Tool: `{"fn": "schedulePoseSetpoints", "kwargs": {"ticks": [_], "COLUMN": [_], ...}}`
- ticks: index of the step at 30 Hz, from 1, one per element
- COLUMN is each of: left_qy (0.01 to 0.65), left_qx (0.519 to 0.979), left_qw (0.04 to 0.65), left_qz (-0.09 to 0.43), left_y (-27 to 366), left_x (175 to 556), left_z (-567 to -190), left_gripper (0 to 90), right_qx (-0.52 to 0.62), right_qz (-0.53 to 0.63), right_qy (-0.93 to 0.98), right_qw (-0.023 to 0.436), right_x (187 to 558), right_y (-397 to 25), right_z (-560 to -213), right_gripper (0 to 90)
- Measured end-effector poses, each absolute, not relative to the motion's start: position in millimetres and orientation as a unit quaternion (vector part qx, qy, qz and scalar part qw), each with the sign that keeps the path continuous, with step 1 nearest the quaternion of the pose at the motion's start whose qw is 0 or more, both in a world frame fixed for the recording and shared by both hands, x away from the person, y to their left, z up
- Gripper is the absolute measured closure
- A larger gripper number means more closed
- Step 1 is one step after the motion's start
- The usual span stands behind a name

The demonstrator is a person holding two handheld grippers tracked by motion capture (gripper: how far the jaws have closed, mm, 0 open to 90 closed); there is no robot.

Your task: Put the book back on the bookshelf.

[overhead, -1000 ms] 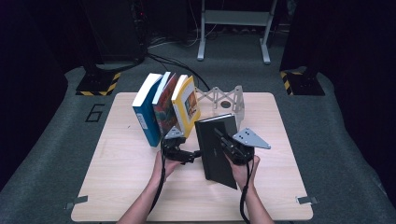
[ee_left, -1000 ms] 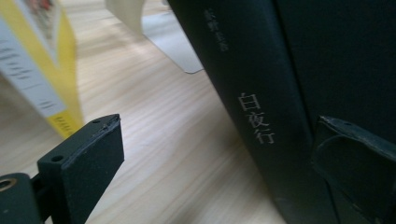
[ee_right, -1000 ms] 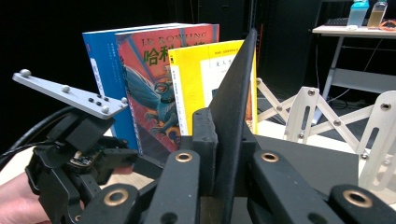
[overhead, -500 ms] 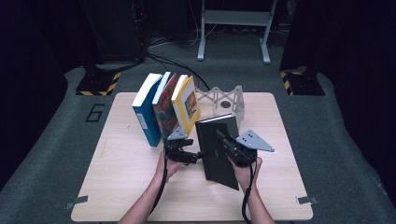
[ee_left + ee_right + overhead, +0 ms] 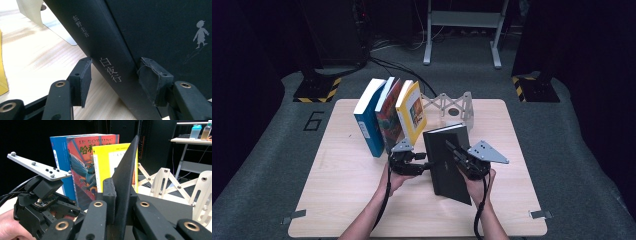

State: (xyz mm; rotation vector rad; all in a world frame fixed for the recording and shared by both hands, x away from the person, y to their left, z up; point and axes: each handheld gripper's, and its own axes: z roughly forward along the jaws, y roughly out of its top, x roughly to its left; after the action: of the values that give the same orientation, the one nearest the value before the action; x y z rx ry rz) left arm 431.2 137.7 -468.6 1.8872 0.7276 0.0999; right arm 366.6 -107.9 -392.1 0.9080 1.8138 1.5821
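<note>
Blue book (image 5: 368, 122), red book (image 5: 388, 117), yellow book (image 5: 412, 112) upright at table's (image 5: 337, 200) 11 o'clock, left gripper (image 5: 422, 165) spread round spine w/o clamping, black book (image 5: 447, 160) tilted mid-table, right gripper (image 5: 455, 152) pinching its cover, rack (image 5: 452, 105) at 12.

black book (image 5: 449, 160) | blue book (image 5: 368, 119) | red illustrated book (image 5: 388, 116) | yellow book (image 5: 413, 111) | pale wood table (image 5: 342, 200)

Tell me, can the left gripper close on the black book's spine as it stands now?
Probably yes. The left gripper is open, its pads either side of the black book at the spine, with nothing between them.
</note>
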Motion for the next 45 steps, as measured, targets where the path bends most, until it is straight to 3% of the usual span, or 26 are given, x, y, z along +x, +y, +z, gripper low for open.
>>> {"fn": "schedulePoseSetpoints", "kwargs": {"ticks": [3, 5, 6, 9, 10, 21, 45], "left_qy": [0.301, 0.302, 0.303, 0.310, 0.318, 0.329, 0.340], "left_qx": [0.788, 0.785, 0.786, 0.788, 0.785, 0.799, 0.801], "left_qw": [0.536, 0.539, 0.536, 0.530, 0.531, 0.500, 0.486], "left_qz": [0.038, 0.043, 0.046, 0.043, 0.040, 0.063, 0.078], "left_y": [144, 146, 146, 145, 144, 151, 165], "left_x": [432, 431, 432, 433, 433, 428, 419], "left_z": [-469, -468, -467, -468, -470, -478, -489], "left_gripper": [51.4, 61.4, 61.1, 53.0, 45.8, 23.3, 21.8], "right_qx": [0.338, 0.339, 0.339, 0.338, 0.337, 0.326, 0.298], "right_qz": [0.592, 0.594, 0.593, 0.593, 0.594, 0.606, 0.620], "right_qy": [0.675, 0.675, 0.675, 0.675, 0.674, 0.669, 0.667], "right_qw": [0.281, 0.278, 0.278, 0.279, 0.281, 0.282, 0.286], "right_x": [366, 367, 367, 366, 366, 360, 340], "right_y": [-109, -111, -111, -111, -112, -120, -148], "right_z": [-393, -394, -394, -394, -394, -398, -407], "right_gripper": [85.0, 85.0, 85.0, 84.9, 84.9, 84.3, 83.2]}}
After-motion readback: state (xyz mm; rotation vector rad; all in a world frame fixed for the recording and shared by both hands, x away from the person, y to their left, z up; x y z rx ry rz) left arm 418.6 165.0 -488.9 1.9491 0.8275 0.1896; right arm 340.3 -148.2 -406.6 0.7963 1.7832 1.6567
